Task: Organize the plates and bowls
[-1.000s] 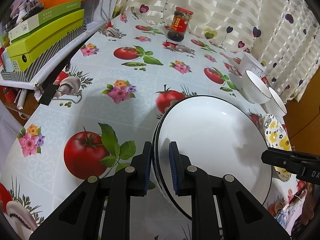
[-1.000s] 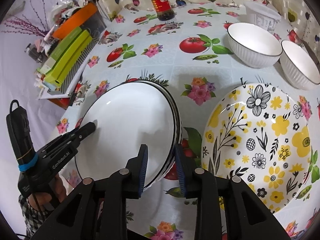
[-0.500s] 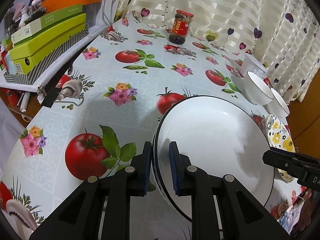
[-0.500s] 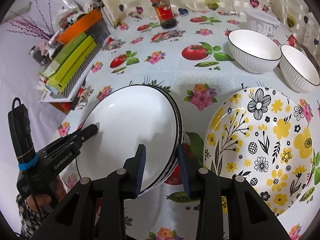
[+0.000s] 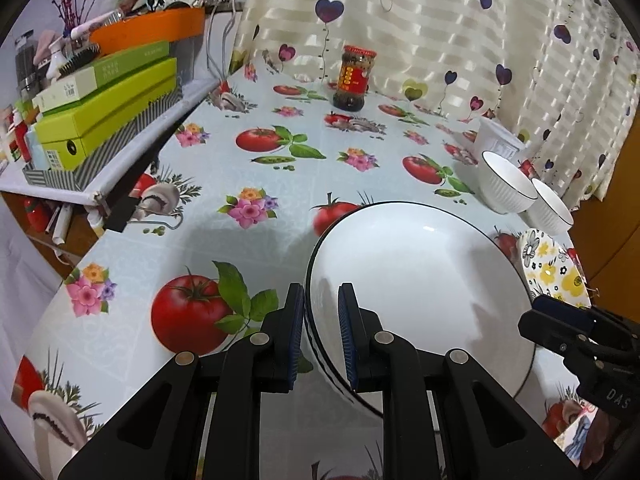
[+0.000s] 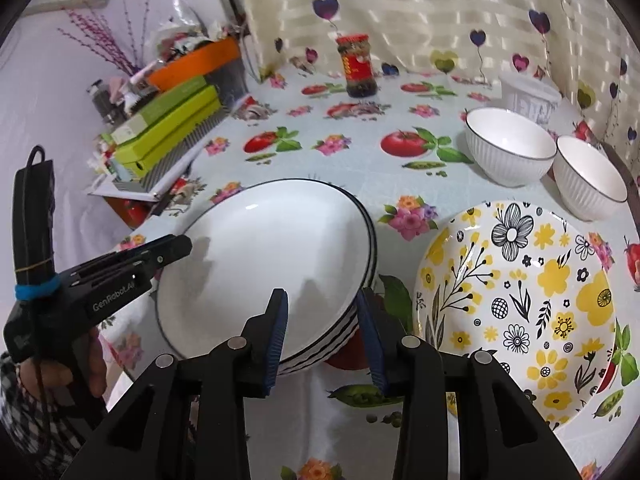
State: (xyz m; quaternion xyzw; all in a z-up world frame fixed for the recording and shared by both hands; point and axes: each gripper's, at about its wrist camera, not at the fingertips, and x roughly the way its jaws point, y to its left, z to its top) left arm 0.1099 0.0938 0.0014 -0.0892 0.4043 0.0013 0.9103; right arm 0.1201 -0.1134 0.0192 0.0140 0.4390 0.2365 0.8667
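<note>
A stack of white plates [image 6: 264,256] with black rims and striped undersides sits on the fruit-print tablecloth, also seen as the white plates [image 5: 420,292] in the left wrist view. My left gripper [image 5: 320,332] is shut on the stack's left rim, and it shows in the right wrist view as the left gripper [image 6: 160,256]. The jaws of my right gripper [image 6: 323,332] are opening; the stack's right rim lies between them, and the pads no longer press it. A yellow-flowered plate [image 6: 520,320] lies to the right of the stack. Behind it stand two ribbed white bowls [image 6: 510,152] [image 6: 592,176].
A red-lidded jar [image 6: 358,66] stands at the back by the curtain. A white tub [image 6: 528,96] sits behind the bowls. Green boxes [image 5: 108,112] and an orange basin [image 5: 148,32] rest on a side shelf to the left. A hand [image 6: 96,364] holds the left tool.
The right gripper's jaws have spread apart off the stack's rim, and it has drawn back a little. The left gripper keeps its hold and has hardly moved.
</note>
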